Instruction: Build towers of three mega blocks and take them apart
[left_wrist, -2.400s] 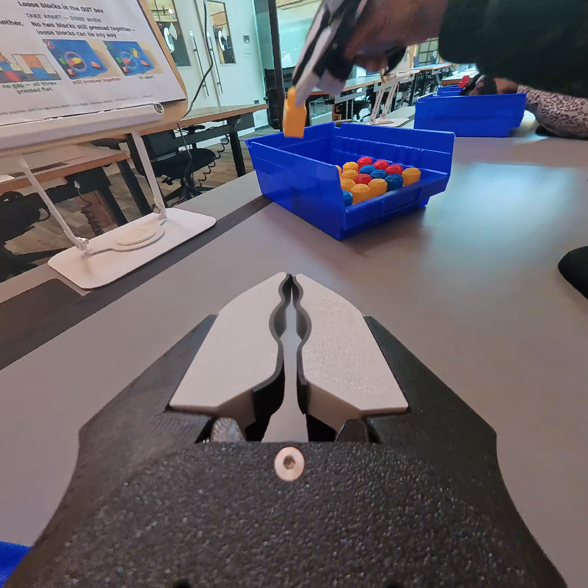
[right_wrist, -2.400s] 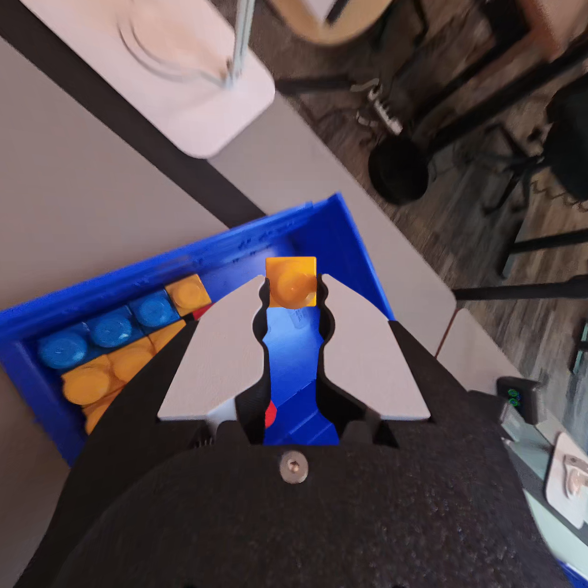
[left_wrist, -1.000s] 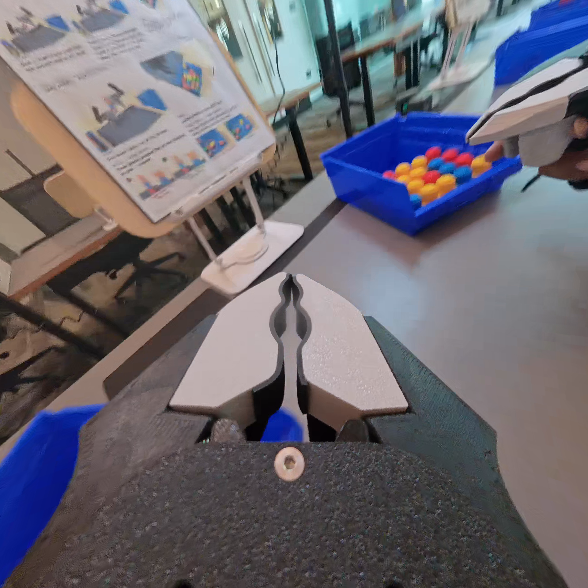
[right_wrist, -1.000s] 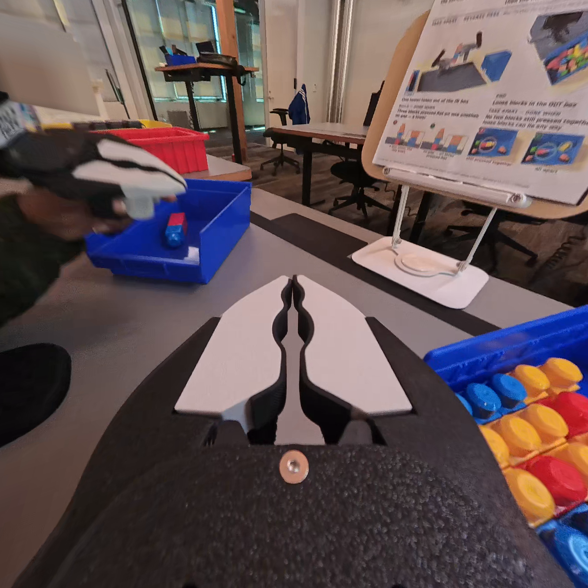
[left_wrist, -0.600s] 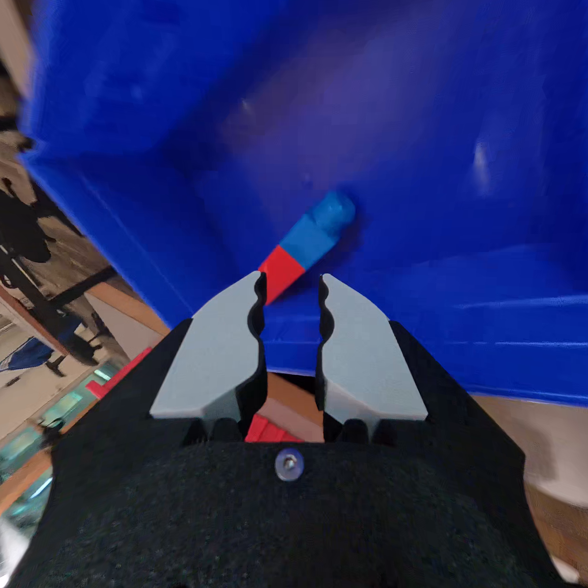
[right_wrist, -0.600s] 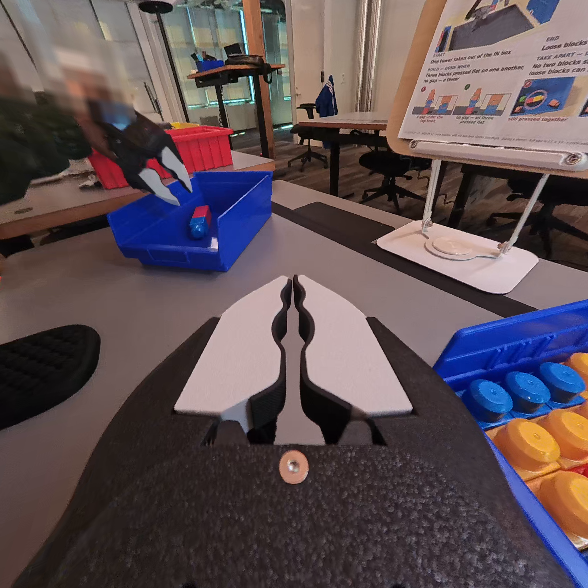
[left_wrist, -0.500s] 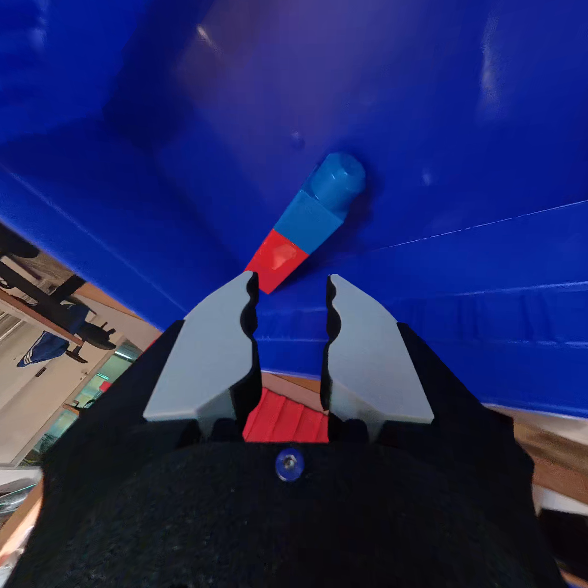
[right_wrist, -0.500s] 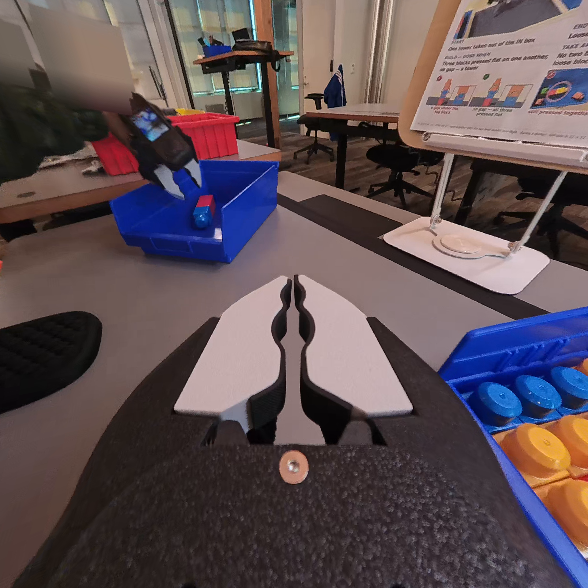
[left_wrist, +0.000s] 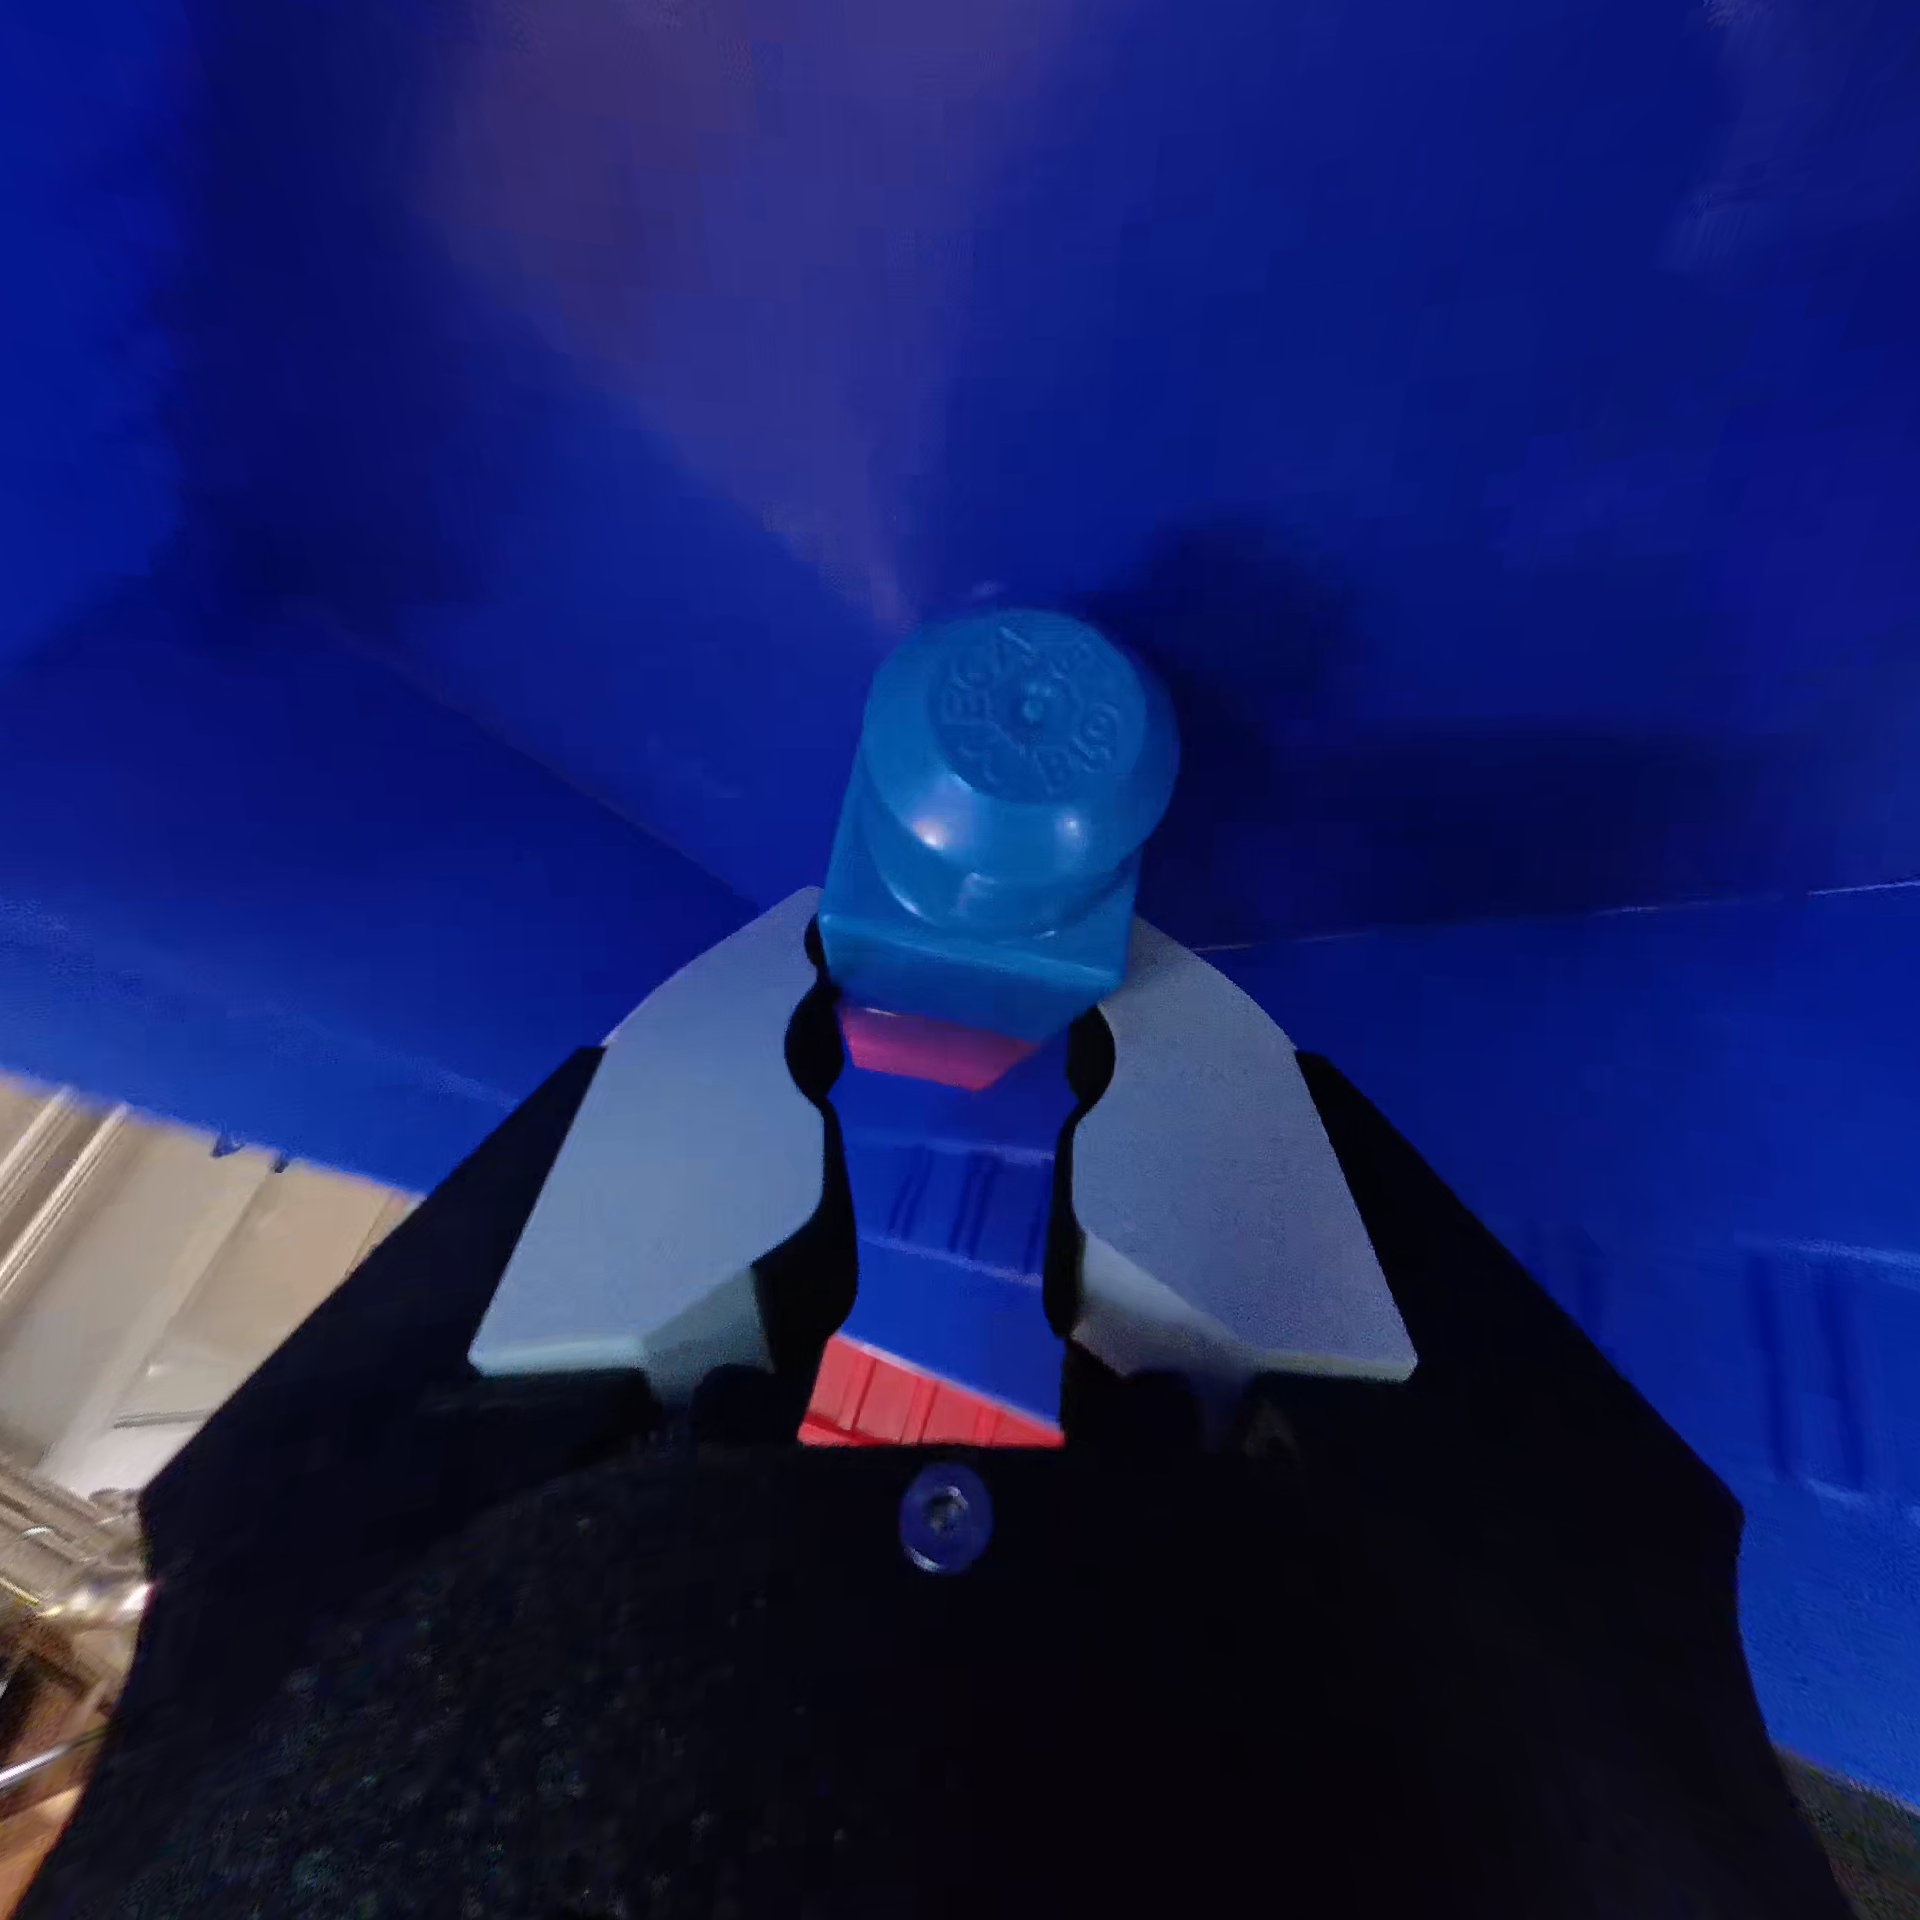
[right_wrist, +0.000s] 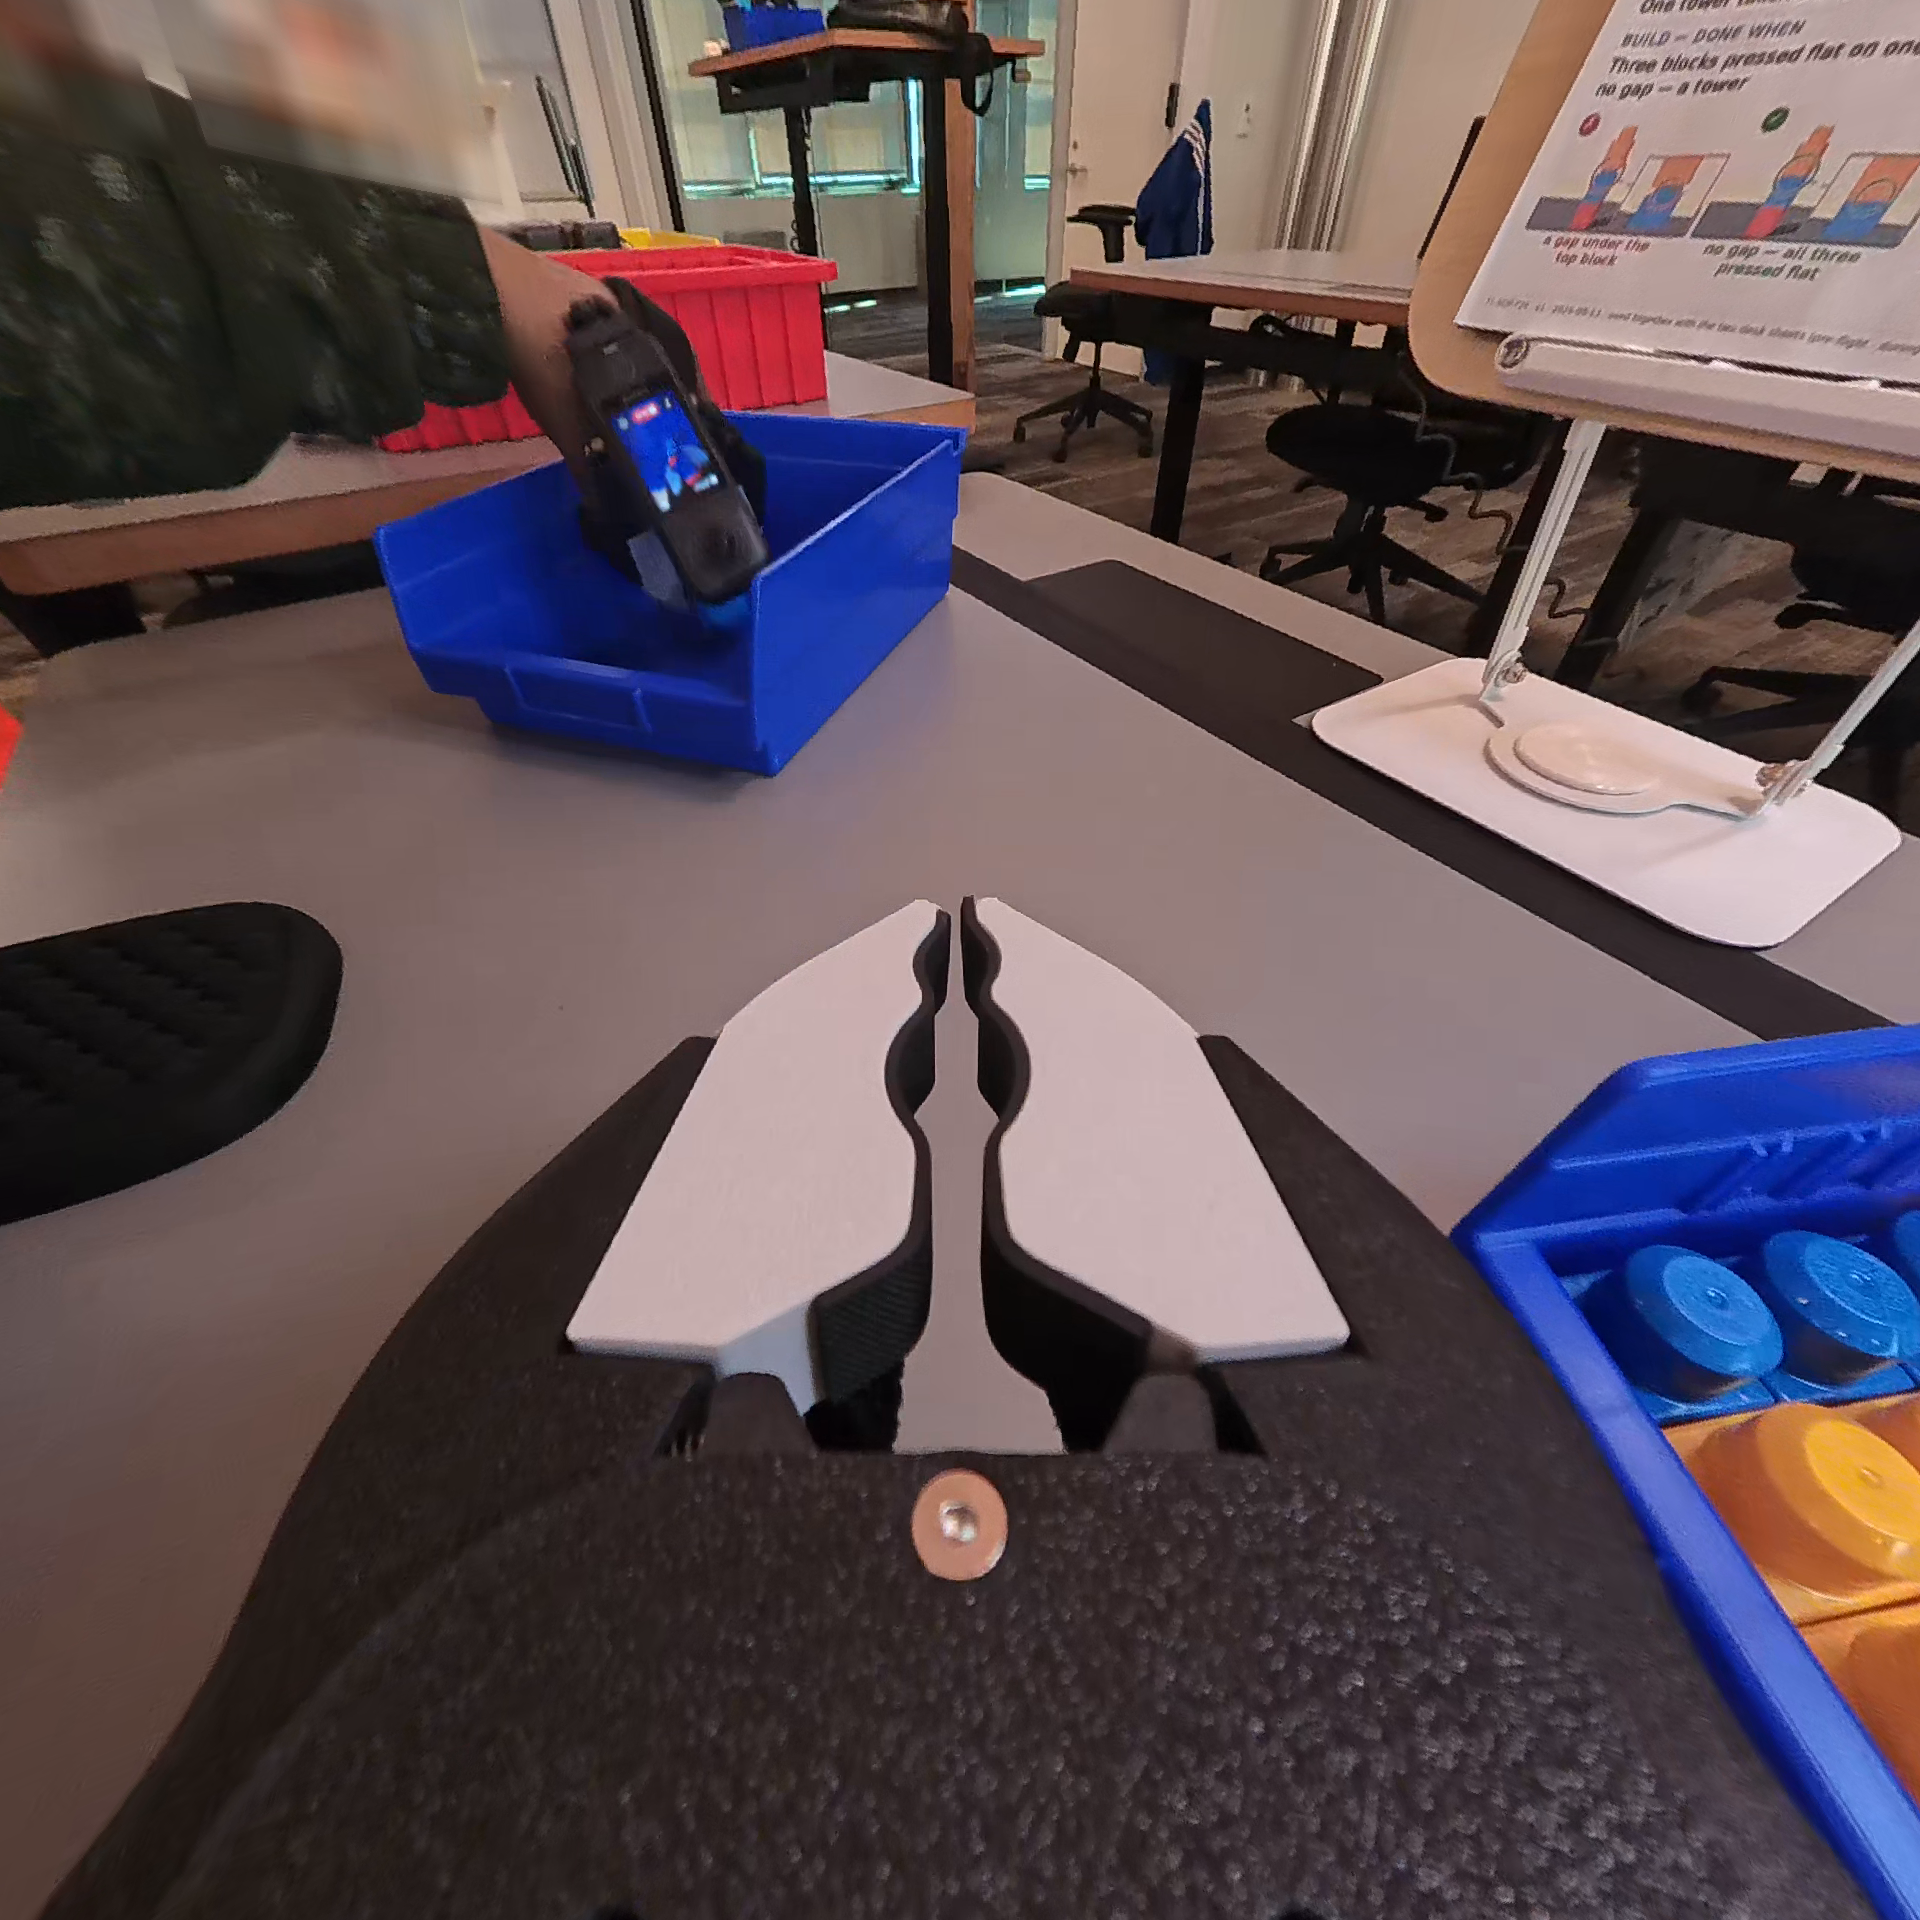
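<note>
A short tower lies in the far blue bin (left_wrist: 416, 520): a blue block (left_wrist: 997, 810) pressed onto a red block (left_wrist: 914, 1049), stud end pointing away from me. My left gripper (left_wrist: 966, 935) is open, with its jaws on either side of the tower at the join. From the right wrist view the left gripper (right_wrist: 717, 613) reaches down into that bin (right_wrist: 852, 582). My right gripper (right_wrist: 956, 914) is shut and empty, low over the grey table. A near blue bin (right_wrist: 1662, 1122) at its right holds blue blocks (right_wrist: 1704, 1340) and orange blocks (right_wrist: 1829, 1496).
A white stand base (right_wrist: 1621, 821) carries an instruction board at the back right. A black pad (right_wrist: 145, 1039) lies on the table at the left. A red bin (right_wrist: 748, 322) stands behind the far blue bin. A person's sleeve (right_wrist: 208, 312) reaches in from the left. The tips of one gripper are about 50 centimetres away from the tips of the other.
My left gripper swung from the table into the far bin, opened, and moved up until its jaws straddle the blue and red tower. My right gripper let go of an orange block, shut and drew back.
</note>
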